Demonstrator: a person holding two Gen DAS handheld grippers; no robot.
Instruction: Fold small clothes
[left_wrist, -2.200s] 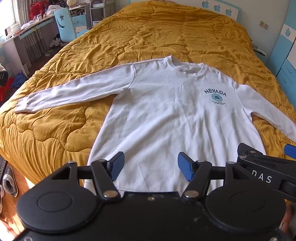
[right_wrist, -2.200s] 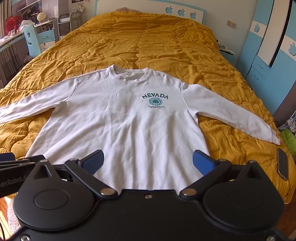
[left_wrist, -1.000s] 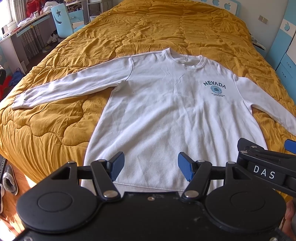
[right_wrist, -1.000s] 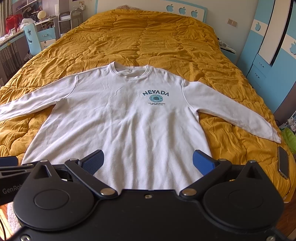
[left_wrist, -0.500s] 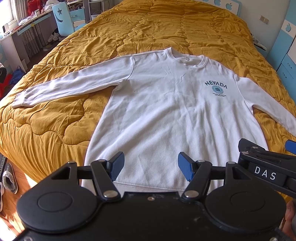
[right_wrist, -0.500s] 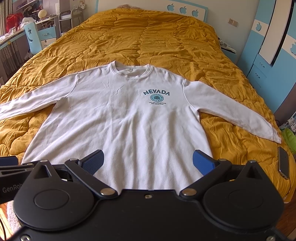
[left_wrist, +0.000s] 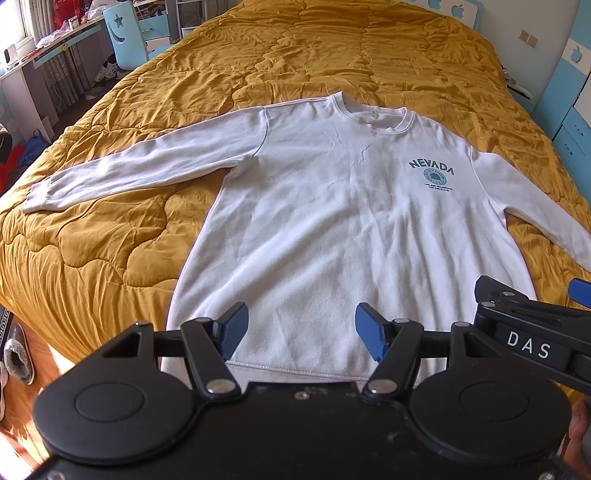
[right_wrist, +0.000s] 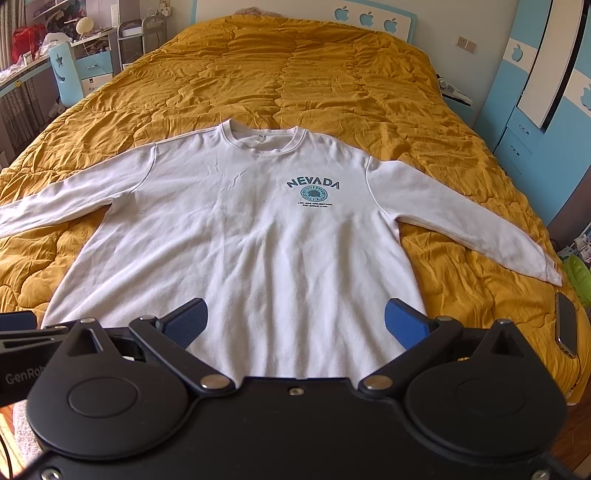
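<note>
A white long-sleeved sweatshirt (left_wrist: 332, 221) with a teal NEVADA print lies flat, face up, on the mustard quilt, both sleeves spread out; it also shows in the right wrist view (right_wrist: 258, 240). My left gripper (left_wrist: 301, 328) is open and empty, held above the hem's left half. My right gripper (right_wrist: 293, 323) is open wider and empty, above the hem's right half. The right gripper's body shows in the left wrist view (left_wrist: 532, 332). The hem is partly hidden by the gripper bodies.
The mustard quilt (right_wrist: 295, 81) covers a large bed. A dark phone (right_wrist: 567, 328) lies on the bed's right edge. A blue wardrobe (right_wrist: 546, 110) stands to the right. A desk and a blue chair (left_wrist: 122, 33) stand at the far left. Slippers (left_wrist: 18, 354) lie on the floor.
Both grippers stay open near the hem. The views have shifted only slightly, drifting a little back and forth over the sweatshirt.
</note>
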